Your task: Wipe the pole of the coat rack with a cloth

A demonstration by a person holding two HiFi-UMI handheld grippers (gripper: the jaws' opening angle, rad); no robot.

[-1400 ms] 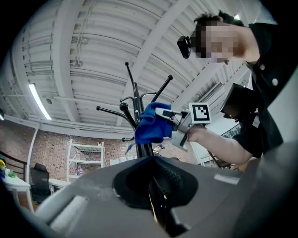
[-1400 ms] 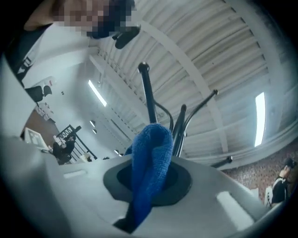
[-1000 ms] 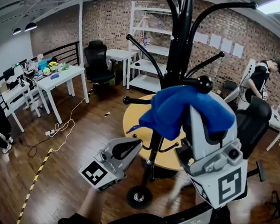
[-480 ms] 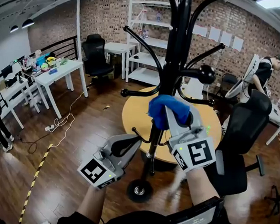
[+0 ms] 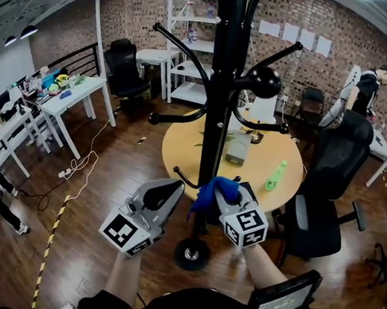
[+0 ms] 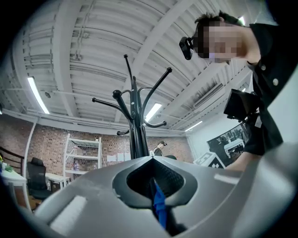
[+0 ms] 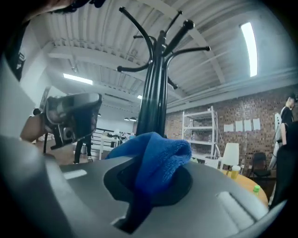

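A coat rack pole is seen being wiped low down, with a blue cloth clamped in the jaws of the right gripper and pressed against the pole's right side, just beside the lowest ring of hooks and above the round base on the wooden floor. In the right gripper view the cloth is bunched over the jaw tips and trails down into the gap between them, while the black pole rises directly behind it towards the ceiling. The left gripper is held just left of the pole at about the same height, apart from the cloth. Its jaws are closed together, tips meeting. A thin blue sliver is seen in the seam between them in the left gripper view, though what it is cannot be told. Both grippers are pointed up and forward, with the marker cubes nearest the person holding them. A round yellow table is seen behind the rack, with a green bottle near its right edge. A black office chair is drawn up at the table's right. White tables are lined along the left wall, a white shelf unit stands against the brick wall, and a person is seen at the far right.
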